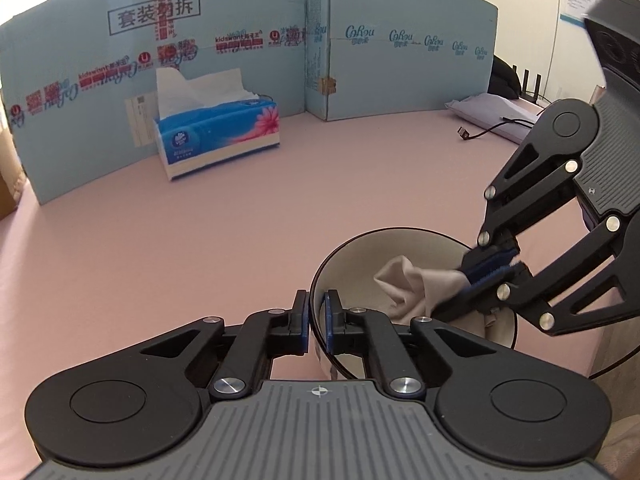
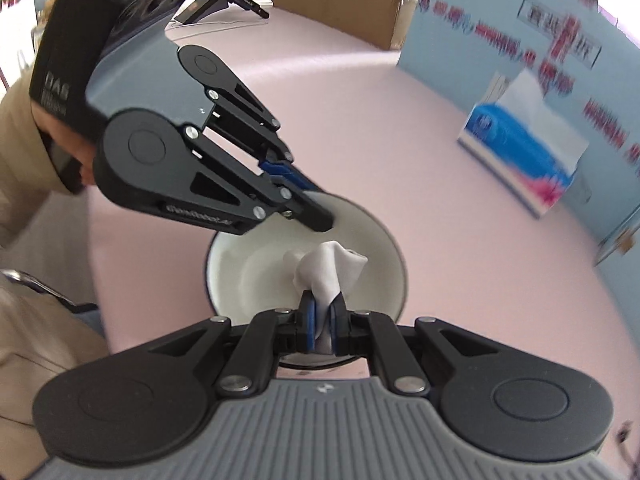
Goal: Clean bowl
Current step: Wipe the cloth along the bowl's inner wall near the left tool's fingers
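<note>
Closest in, the left tongs (image 1: 318,320) are pinched on the near rim of the bowl (image 1: 352,256), one blue pad outside the wall and one inside, the gap only as wide as the rim. The bowl, white inside with a dark edge, sits on the pink desk (image 1: 200,220). From the right, the right tongs (image 1: 490,268) reach over the rim, clamped tight on a crumpled cloth (image 1: 404,284) that rests against the bowl's inner wall.

Behind stands a blue tissue box (image 1: 218,136) with a tissue poking up, set just in front of a pale blue cardboard screen (image 1: 400,72) printed with "kidswant" and large Chinese characters.

The right wrist view shows the cloth (image 2: 326,270) as white, and the left tongs' side lettering, too blurred to read. Only it shows a brown carton (image 2: 340,0); only the left view shows a black cable (image 1: 480,132).
</note>
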Available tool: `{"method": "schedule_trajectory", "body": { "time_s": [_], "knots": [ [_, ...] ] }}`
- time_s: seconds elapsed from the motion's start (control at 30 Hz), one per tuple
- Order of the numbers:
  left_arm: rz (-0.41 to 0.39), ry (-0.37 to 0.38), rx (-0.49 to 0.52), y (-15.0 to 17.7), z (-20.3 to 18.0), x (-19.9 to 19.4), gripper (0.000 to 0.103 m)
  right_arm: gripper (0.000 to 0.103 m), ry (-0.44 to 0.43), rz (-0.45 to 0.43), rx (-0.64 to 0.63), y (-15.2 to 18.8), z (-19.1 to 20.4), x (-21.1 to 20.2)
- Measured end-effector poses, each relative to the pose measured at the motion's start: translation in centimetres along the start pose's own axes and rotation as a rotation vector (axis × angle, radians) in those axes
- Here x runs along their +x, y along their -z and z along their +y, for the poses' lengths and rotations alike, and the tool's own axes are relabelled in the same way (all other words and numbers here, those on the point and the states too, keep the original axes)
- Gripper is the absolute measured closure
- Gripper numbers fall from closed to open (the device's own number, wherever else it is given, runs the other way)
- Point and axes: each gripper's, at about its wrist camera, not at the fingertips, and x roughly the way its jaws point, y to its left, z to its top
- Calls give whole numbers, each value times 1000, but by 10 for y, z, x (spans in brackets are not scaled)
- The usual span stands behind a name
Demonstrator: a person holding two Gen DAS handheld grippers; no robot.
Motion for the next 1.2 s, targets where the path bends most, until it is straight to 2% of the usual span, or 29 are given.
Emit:
{"method": "schedule_trajectory", "body": {
  "time_s": [0.13,0.23,0.53,0.6,0.8,0.97,1.2],
  "knots": [
    [-9,10,6,0,1,0,92,95,-12,48,-6,-3,2,3],
    [-19,14,11,0,1,-1,92,95,14,82,-64,-6,10,4],
    [-27,21,22,2,0,-3,91,95,132,162,-272,-11,39,13],
    [-28,21,22,2,1,-3,91,95,185,170,-353,-10,50,17],
    [-32,25,25,3,1,-3,90,95,280,169,-432,-6,60,24],
    [-33,29,24,3,1,-3,90,95,342,117,-452,-11,59,24],
    [-37,33,16,4,2,-3,90,95,311,128,-446,-2,46,16]
  ]
}}
